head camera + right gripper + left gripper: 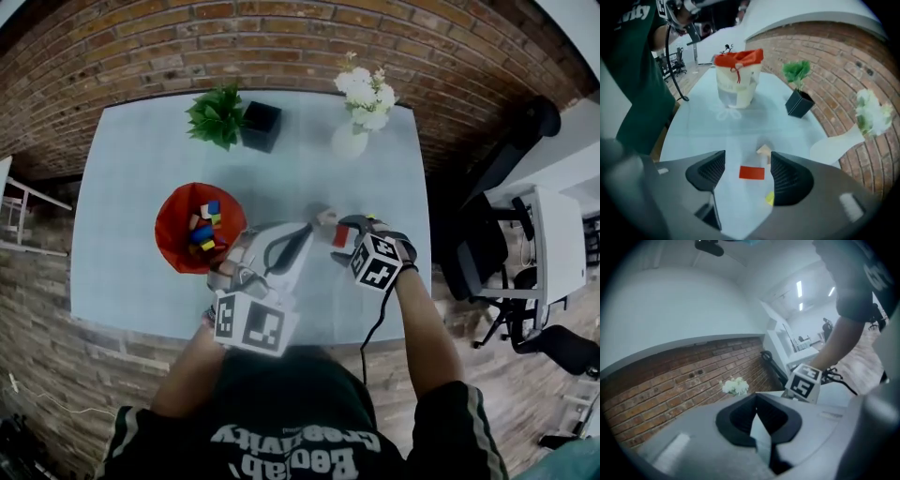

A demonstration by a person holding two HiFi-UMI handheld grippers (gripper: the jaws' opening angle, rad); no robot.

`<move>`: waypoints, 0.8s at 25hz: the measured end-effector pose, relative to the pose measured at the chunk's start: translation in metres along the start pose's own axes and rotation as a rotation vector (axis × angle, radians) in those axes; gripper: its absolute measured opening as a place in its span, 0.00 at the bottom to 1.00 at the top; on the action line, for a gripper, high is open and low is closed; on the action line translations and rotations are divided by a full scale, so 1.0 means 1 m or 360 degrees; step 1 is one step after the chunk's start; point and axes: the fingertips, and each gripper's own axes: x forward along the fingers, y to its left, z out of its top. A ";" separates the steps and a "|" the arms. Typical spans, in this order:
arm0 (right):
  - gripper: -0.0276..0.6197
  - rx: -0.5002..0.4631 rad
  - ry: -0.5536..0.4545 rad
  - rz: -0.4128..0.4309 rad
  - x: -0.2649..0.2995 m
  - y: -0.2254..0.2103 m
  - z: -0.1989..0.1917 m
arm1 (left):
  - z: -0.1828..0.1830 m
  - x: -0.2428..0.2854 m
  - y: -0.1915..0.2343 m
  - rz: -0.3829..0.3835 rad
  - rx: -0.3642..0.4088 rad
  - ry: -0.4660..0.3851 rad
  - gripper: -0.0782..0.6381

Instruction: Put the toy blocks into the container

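Note:
In the right gripper view, a flat red block (pixel 752 173) lies on the pale table between the jaws of my right gripper (pixel 744 180), which stands open over it without touching. A tan block (pixel 764 150) and a yellow block (pixel 769 198) lie beside the right jaw. The red-rimmed container (pixel 169 211) sits left of centre in the head view and holds several coloured blocks (pixel 205 232). My left gripper (pixel 757 423) is shut on nothing and points over the table at the brick wall. Its marker cube (pixel 248 323) is low in the head view.
A green plant (pixel 217 114) in a black pot (pixel 261 126) and a white vase of flowers (pixel 361 103) stand at the table's far edge, against the brick wall. Office chairs (pixel 497 234) and a desk stand off to the right.

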 end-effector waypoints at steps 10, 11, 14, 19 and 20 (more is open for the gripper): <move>0.59 0.0155 0.0326 0.0352 0.081 -0.009 -0.058 | -0.021 -0.001 -0.011 -0.0013 -0.0037 0.0095 0.12; 0.58 0.0161 0.0343 0.0366 0.085 -0.009 -0.059 | -0.022 -0.001 -0.011 -0.0016 -0.0036 0.0099 0.12; 0.52 0.0139 0.0384 0.0401 0.090 -0.007 -0.061 | -0.025 0.000 -0.010 -0.0015 -0.0043 0.0110 0.12; 0.52 0.0061 0.0337 0.0362 0.082 -0.009 -0.055 | -0.026 0.001 -0.007 -0.0008 -0.0036 0.0106 0.12; 0.52 0.0063 0.0275 0.0301 0.074 -0.014 -0.047 | -0.025 0.001 -0.005 -0.0004 -0.0030 0.0101 0.12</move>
